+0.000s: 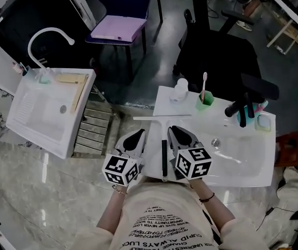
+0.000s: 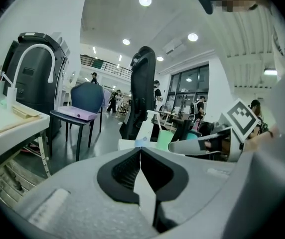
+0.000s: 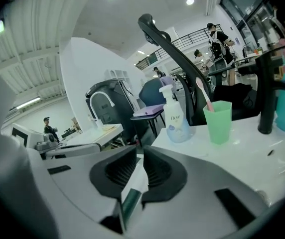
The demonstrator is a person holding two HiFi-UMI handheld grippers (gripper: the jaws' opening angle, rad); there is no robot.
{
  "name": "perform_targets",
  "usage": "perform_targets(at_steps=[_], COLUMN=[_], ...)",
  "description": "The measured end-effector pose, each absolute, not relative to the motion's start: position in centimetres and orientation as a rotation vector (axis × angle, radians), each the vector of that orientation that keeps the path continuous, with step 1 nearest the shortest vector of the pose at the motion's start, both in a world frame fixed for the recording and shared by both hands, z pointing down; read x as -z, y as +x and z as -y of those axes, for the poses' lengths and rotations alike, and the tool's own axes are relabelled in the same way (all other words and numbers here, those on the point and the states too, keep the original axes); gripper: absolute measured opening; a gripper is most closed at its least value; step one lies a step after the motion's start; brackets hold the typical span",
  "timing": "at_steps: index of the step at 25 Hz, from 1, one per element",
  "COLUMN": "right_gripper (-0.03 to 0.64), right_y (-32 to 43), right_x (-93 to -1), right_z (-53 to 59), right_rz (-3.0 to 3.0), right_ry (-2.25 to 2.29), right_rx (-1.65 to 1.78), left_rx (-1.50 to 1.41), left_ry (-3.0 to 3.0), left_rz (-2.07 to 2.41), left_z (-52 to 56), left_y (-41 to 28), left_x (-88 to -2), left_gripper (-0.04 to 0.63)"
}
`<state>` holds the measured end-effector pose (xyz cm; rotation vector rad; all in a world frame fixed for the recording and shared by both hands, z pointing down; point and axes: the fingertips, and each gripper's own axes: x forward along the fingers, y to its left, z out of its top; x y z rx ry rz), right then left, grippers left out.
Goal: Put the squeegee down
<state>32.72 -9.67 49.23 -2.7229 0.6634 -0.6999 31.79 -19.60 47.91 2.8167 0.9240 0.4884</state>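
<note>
Jaws pressed together, empty, on my left hand-held gripper (image 1: 138,133) and right hand-held gripper (image 1: 174,129). Dark-handled squeegee with long white blade (image 1: 164,158) lies flat on white tabletop (image 1: 164,104) between them, so it looks down. I'd lift straight away without nudging its handle; green plastic cup (image 1: 205,101) stands well beyond.

Whether the jaws of the right gripper (image 1: 176,132) pinch the squeegee (image 1: 164,158) or merely hover beside it cannot be told.

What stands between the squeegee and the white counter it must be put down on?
Nothing visible: the squeegee already seems to lie on the white counter, between the left gripper and the right gripper.
</note>
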Motion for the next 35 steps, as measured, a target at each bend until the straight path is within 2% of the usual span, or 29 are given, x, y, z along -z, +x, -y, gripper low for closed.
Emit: perform_targets(at_steps=[8,35], right_gripper=[0.011,0.005], right_y=[32.0,29.7], right_x=[-46.1,-40.0], right_z=[7.9,1.6], right_rz=[-0.782,-0.92], right_ry=[-2.728,-2.76], right_rx=[0.569,0.28], left_rx=[-0.426,-0.16], left_ry=[2.853,3.001], left_rz=[-0.898,-0.588], left_z=[18.8,20.1], left_y=[30.9,26.8], left_x=[-45.9,-40.6], left_gripper=[0.023,0.023])
